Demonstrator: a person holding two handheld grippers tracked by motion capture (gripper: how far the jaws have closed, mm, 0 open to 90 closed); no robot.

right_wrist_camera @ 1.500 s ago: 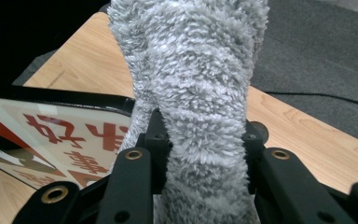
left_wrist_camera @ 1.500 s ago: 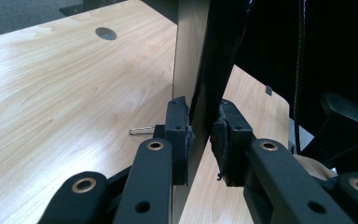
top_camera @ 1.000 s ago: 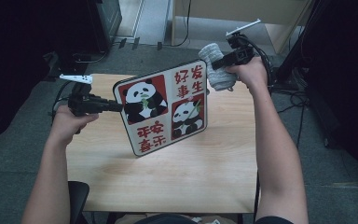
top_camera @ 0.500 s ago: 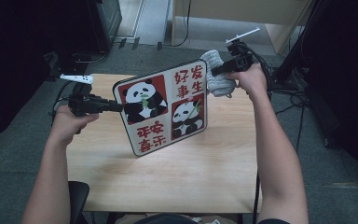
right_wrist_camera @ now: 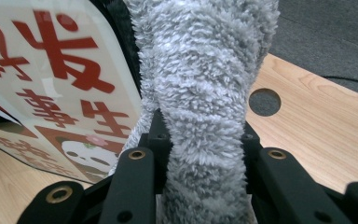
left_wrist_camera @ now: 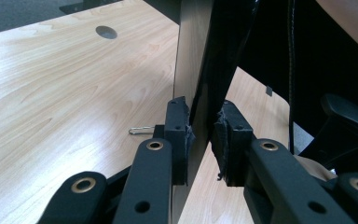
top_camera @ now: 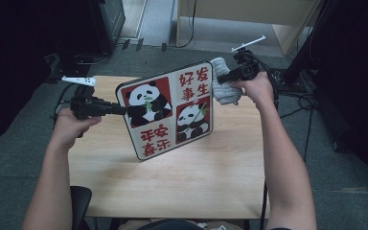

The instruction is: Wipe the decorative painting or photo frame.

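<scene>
The panda board (top_camera: 167, 115) stands tilted on its lower corner above the middle of the surface (top_camera: 172, 187), pinched at its left edge by the left claw (top_camera: 117, 110) and met at its upper right edge by the grey fluffy cloth (top_camera: 224, 88) that the right claw (top_camera: 220, 79) carries. Starting at the right claw: in the right gripper view its 2 black jaws are closed tight on the cloth (right_wrist_camera: 205, 107), squeezing the pile between them, and the wad rises past the jaws and lies against the board's rim and its printed face (right_wrist_camera: 51, 84), just left of the claw in that view. So the board's face lies to the left of and below the cloth, and its long printed side runs down and away toward the person; my reading is that a wipe would have to travel down that face from the top right corner. The right hand (top_camera: 256, 88) is the nearer one to the part yet to be rubbed. In the left gripper view the left claw (left_wrist_camera: 200, 135) is clamped on the board's thin edge (left_wrist_camera: 193, 56), one pad on each side, holding it upright off the wood. A round cable hole (right_wrist_camera: 265, 101) sits in the surface beyond the cloth.
</scene>
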